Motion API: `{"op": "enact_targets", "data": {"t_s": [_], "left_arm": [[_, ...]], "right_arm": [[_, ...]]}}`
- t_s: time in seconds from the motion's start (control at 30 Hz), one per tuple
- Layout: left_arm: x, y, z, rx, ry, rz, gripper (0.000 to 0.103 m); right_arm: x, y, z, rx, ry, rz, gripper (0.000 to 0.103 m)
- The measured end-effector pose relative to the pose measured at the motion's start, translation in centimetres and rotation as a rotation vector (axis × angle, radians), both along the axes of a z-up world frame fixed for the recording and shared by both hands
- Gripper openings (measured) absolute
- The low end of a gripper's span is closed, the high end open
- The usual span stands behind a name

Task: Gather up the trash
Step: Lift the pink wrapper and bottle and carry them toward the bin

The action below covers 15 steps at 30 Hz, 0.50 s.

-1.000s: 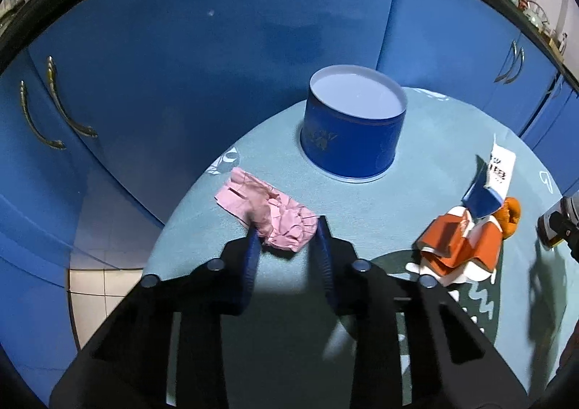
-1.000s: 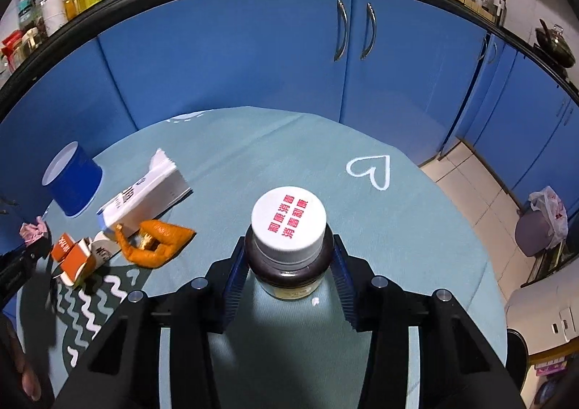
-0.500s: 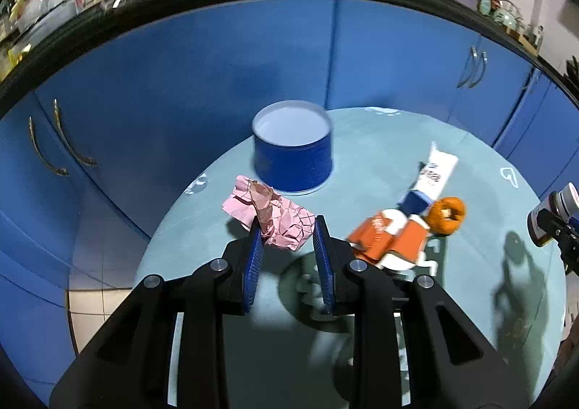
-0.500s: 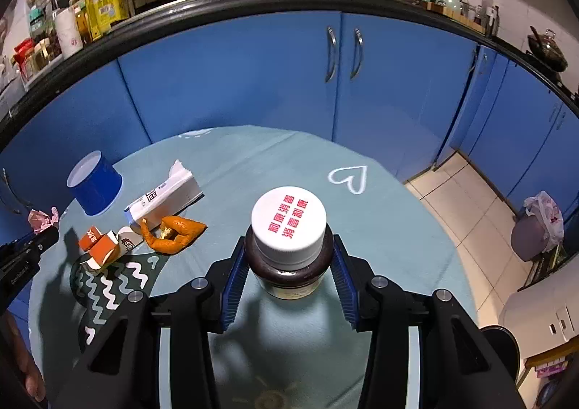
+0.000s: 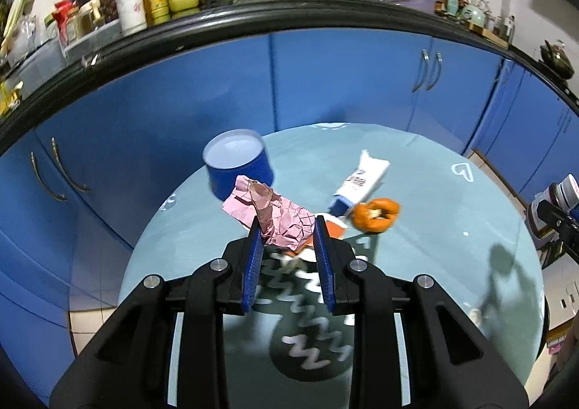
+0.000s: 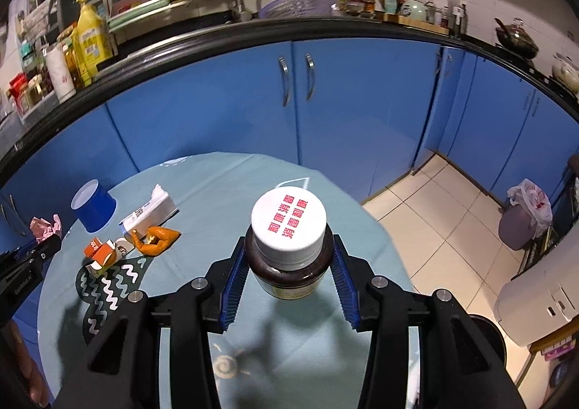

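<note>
The left gripper (image 5: pixel 287 240) is clamped on a crumpled pink paper (image 5: pixel 278 215), which sticks up and forward from between the blue pads and hangs clear above the round teal surface (image 5: pixel 434 228). The right gripper (image 6: pixel 287 264) is closed around a dark brown bottle (image 6: pixel 289 264) with a white cap printed in red characters; the pads press on the bottle's shoulders just below the cap, and the bottle is lifted off the surface, casting a shadow beneath it.

The remaining trash lies on the surface. A blue round tub (image 6: pixel 94 205) with a pale inside stands near the far left edge. Just beside it, toward the middle, a white and blue carton (image 6: pixel 150 215) lies on its side. An orange peel (image 6: pixel 156 240) touches the carton's near end. A small crushed orange and white box (image 6: pixel 103 252) lies next to the peel, at the edge of a dark patch with white zigzags on the cloth (image 6: pixel 108 286).

Blue cabinet doors (image 6: pixel 253 112) curve behind the surface.
</note>
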<state>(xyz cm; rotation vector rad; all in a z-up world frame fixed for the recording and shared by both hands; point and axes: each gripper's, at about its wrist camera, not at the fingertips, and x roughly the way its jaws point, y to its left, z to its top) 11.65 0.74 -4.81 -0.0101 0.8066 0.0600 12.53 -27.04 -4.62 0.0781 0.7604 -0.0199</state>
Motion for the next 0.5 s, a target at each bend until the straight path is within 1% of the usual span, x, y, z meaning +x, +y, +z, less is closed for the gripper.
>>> {"op": "enact_targets", "data": {"t_s": [0.5], "left_arm": [[-1.2,-7.2,2.3,0.031,-0.047,-0.117,0.029]], "right_arm": [[-4.8,-7.4,1.9,0.035,-0.055,-0.120,0.043]]}}
